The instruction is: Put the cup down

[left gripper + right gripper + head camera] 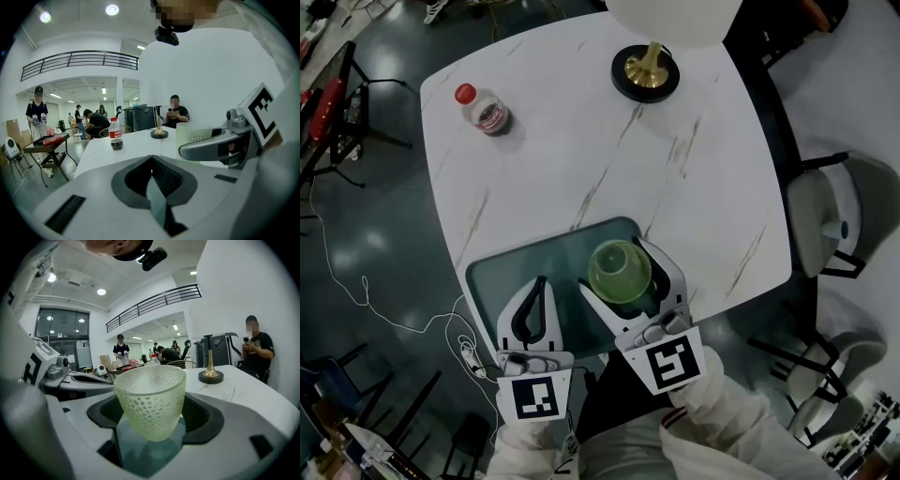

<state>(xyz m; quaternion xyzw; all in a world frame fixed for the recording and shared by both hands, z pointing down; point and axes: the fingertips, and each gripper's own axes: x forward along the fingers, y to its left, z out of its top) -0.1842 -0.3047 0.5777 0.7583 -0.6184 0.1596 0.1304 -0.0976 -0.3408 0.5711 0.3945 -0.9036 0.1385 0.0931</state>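
From above, the cup (619,272) hides its own base under its rim. In the right gripper view we cannot tell whether that base touches the tray (511,267) or hangs just over it. The cup is pale green, pebbled and upright, and it stands over the tray's right half. The right claw (614,264) grasps it, with its 2 jaws spread wide and a dark pad against each side of the cup.

The left claw (540,281) is over the tray's left half, just beside the cup. It is clenched tip to tip with nothing between its jaws.

Both forearms, in white sleeves, are cut off by the picture's lower edge. They reach in over the tray's near side with the claws pointing across it, each marker cube (534,396) facing up.

The tray lies at the near edge of the marbled worktop (581,150). Well beyond the tray's far side stands a lamp base (645,73), gold stem on a black disc, its white shade cut off by the top edge. A red-capped bottle (485,108) stands far off the tray's far left corner.
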